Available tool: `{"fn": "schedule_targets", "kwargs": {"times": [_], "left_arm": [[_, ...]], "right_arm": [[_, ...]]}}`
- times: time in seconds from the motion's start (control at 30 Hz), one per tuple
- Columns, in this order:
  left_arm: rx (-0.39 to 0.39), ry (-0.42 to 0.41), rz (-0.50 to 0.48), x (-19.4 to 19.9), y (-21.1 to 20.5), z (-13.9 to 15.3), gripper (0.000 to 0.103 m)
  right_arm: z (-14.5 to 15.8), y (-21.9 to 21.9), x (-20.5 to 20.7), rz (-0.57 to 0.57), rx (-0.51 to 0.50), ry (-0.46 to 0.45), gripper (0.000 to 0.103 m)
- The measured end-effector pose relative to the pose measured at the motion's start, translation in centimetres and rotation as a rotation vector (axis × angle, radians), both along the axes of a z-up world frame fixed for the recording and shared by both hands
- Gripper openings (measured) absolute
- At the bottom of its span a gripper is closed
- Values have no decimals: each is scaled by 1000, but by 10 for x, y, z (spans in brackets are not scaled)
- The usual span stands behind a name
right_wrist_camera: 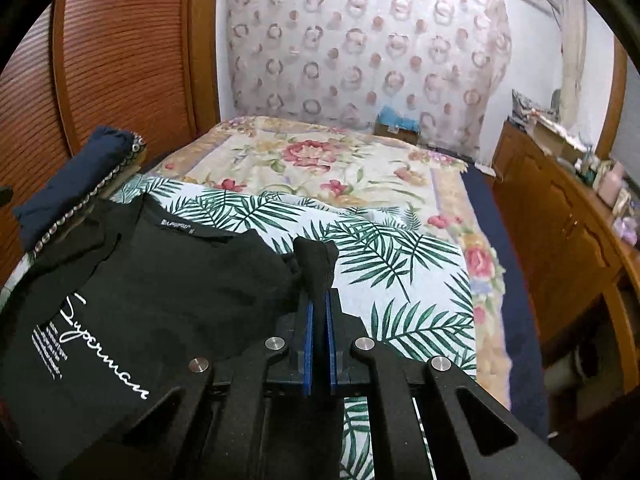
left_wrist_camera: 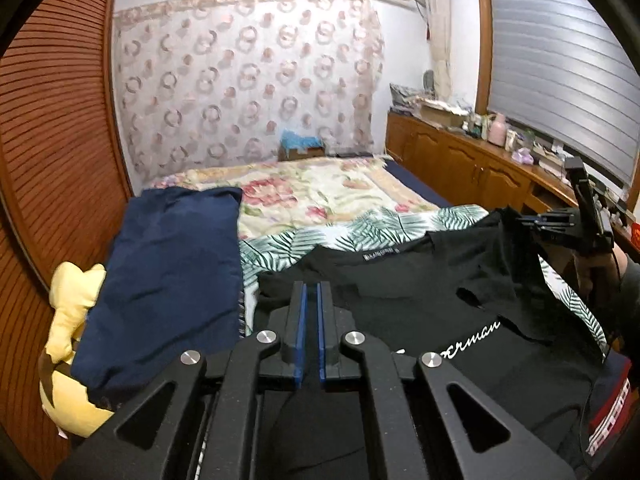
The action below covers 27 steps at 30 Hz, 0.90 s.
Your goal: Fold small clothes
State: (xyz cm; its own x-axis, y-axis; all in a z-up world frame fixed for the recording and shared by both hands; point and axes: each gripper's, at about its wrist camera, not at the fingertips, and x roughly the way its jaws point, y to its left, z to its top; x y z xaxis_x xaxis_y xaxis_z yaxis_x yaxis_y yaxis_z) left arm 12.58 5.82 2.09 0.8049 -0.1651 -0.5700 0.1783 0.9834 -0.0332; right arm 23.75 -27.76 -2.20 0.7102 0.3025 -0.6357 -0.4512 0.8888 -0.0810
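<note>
- The black T-shirt [left_wrist_camera: 420,292] with white script lettering lies on the palm-leaf sheet [right_wrist_camera: 400,280], at the near end of the bed.
- The right gripper [right_wrist_camera: 319,304] is clamped on a bunched edge of the shirt, cloth sticking up past its blue pads [right_wrist_camera: 308,340].
- The left gripper [left_wrist_camera: 311,300] has its jaws drawn together over the shirt's near left part; whether cloth is pinched there I cannot tell.
- A folded navy garment [left_wrist_camera: 172,280] lies left of the shirt, a yellow cloth [left_wrist_camera: 68,320] beside it.
</note>
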Motion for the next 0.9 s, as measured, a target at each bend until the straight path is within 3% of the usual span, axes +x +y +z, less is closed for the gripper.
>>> {"fn": "schedule_targets", "kwargs": {"times": [0.07, 0.13, 0.2, 0.53, 0.77, 0.9], "left_arm": [[18, 18, -11, 8, -5, -6, 9], [49, 40, -28, 19, -14, -15, 34], [66, 66, -41, 31, -20, -24, 42], [142, 238, -39, 90, -38, -77, 42], [144, 305, -41, 107, -39, -95, 42], [183, 294, -53, 108, -44, -97, 42]], "right_arm": [[-5, 2, 1, -5, -19, 9, 5], [-11, 3, 4, -10, -29, 24, 5], [-12, 6, 9, -14, -29, 34, 5], [-16, 11, 20, 9, -24, 59, 5], [-19, 7, 25, 24, -18, 70, 5], [-21, 7, 26, 29, -18, 75, 5]]}}
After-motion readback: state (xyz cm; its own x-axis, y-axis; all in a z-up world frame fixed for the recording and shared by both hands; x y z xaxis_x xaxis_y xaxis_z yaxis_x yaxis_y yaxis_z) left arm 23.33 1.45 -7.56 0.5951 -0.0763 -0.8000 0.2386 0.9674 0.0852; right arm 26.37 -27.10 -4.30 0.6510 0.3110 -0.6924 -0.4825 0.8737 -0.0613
